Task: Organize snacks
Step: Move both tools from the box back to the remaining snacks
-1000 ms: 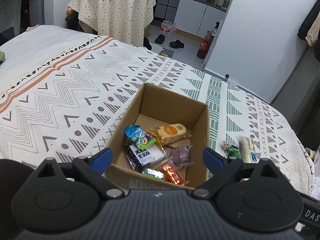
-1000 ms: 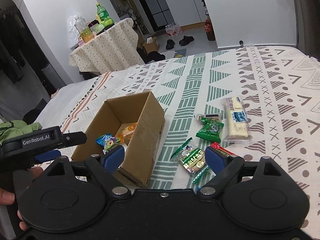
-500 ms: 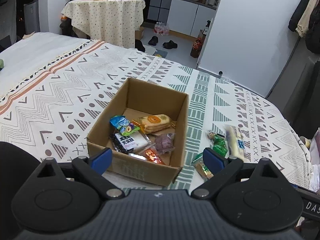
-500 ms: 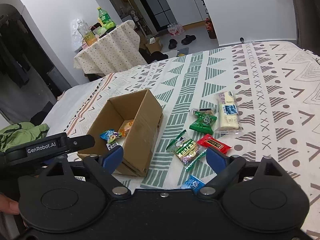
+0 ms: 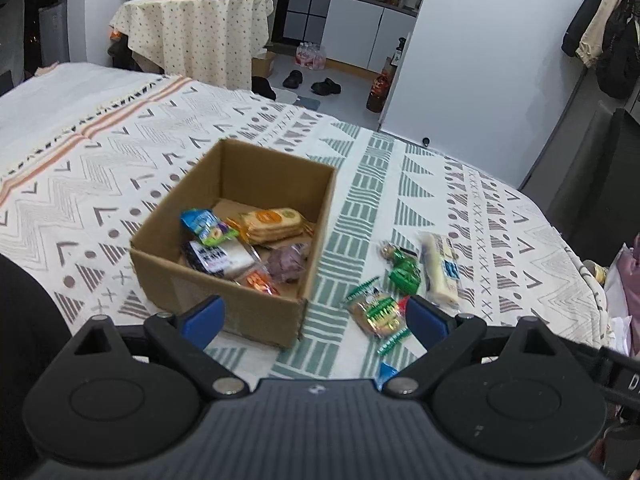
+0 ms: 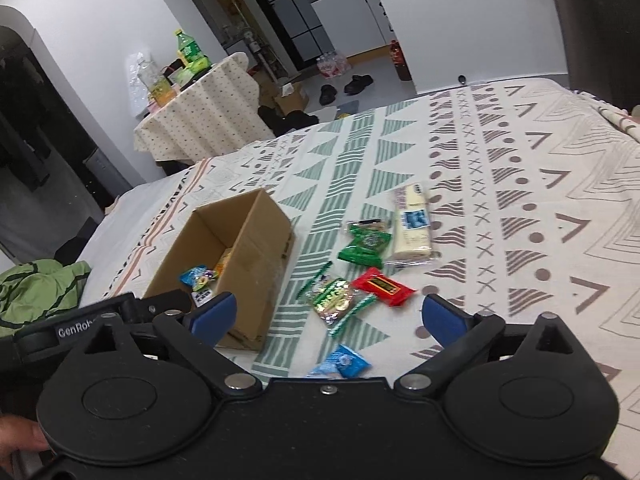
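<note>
While hovering above the bedspread point(image 5: 100, 168), both grippers are gaping wide and gripping nothing. Pointing the left gripper point(image 5: 314, 318) over the near right corner of the box point(image 5: 256, 312), with its left pad point(image 5: 202, 320) overlapping the box's front wall in view and its right pad point(image 5: 426, 320) sitting just beside the green-striped pack point(image 5: 376, 312). Lying inside the box: a blue pack point(image 5: 204, 228), an orange biscuit pack point(image 5: 272, 222), a black-and-white pack point(image 5: 218, 258), a purple pack point(image 5: 286, 264) and a small orange one point(image 5: 260, 282), all low against the floor of the box. Hanging the right gripper point(image 6: 328, 318) over the loose snacks to the right of the box point(image 6: 256, 240). Falling between its pads: the green-striped pack point(image 6: 332, 298) and the red pack point(image 6: 386, 286), touching or nearly so, ahead of the fingertips. Lying nearer the gripper body, a blue pack point(image 6: 342, 362), partly hidden by it. Resting farther out, a green candy pack point(image 6: 364, 244) just beside a long pale bar point(image 6: 412, 224), with another small wrapper tucked behind the green one. Showing at the lower left of the right wrist view, part of a hand point(image 6: 20, 438) beneath the left gripper's body.
</note>
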`<state>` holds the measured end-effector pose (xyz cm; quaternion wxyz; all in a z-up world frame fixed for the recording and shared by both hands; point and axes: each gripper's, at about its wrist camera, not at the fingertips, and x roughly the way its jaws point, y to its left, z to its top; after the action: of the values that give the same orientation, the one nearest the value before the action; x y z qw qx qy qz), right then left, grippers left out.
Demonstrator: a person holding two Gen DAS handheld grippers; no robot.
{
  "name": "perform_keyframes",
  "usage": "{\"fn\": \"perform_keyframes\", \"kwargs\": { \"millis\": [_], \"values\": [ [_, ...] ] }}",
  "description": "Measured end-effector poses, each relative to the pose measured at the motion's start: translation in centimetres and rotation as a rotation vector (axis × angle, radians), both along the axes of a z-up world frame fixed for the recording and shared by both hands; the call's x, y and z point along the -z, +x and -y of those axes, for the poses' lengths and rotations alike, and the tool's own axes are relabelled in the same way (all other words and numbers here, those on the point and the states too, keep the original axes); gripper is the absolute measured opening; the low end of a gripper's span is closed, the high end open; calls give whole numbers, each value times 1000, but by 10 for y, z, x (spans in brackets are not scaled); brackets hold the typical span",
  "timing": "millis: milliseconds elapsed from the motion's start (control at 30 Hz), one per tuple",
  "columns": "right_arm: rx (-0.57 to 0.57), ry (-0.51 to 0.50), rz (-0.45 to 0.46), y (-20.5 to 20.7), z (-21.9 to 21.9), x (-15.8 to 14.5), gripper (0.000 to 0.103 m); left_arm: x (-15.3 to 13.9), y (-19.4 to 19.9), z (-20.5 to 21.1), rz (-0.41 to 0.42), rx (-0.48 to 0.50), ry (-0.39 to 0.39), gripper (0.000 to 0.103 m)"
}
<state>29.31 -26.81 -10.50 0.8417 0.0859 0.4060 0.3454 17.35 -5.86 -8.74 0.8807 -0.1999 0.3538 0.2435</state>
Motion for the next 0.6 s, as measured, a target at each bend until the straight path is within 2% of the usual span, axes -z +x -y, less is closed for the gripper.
{"fn": "perform_keyframes", "kwargs": {
  "millis": [333, 600],
  "values": [
    [18, -53, -11, 6, 21, 6, 103, 25, 12, 17, -25, 55, -41, 94],
    [14, -64, -13, 14, 24, 14, 103, 47, 24, 30, -57, 103, -80, 80]
  ]
}}
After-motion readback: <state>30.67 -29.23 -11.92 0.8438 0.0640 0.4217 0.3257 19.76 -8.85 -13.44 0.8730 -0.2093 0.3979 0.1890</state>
